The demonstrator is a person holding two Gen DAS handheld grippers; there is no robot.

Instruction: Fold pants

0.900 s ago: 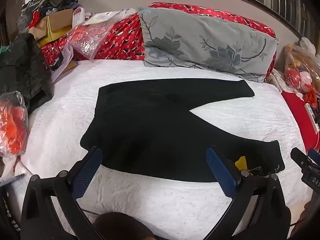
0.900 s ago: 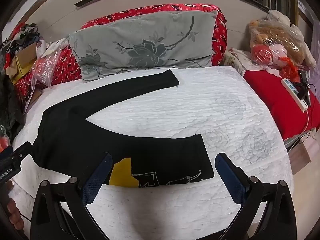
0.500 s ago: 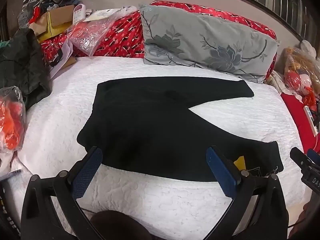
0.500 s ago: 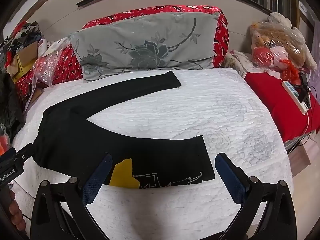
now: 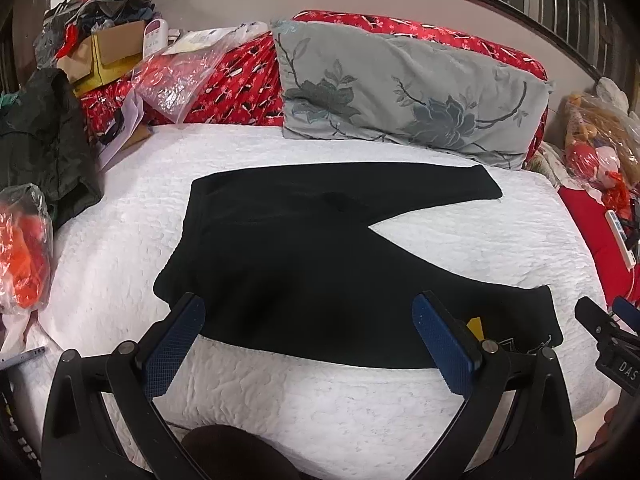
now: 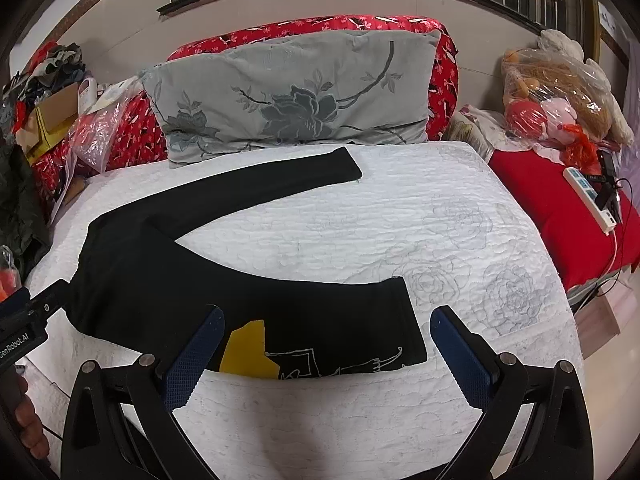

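Black pants (image 5: 304, 248) lay flat on the white quilted bedspread (image 5: 120, 240), legs spread in a V: one leg ran toward the grey floral pillow (image 5: 400, 96), the other along the near edge. Near leg carried a yellow patch (image 6: 248, 350) and white line drawing by the cuff. Fabric smooth, unfolded. Left gripper (image 5: 308, 328) and right gripper (image 6: 326, 344) both hung above the near leg, jaws spread wide, nothing grasped

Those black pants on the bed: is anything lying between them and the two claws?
Nothing visible. The black pants lie flat on the white quilt, legs spread. Both the left claw and right claw hover open just above the near edge, with only bare quilt below.
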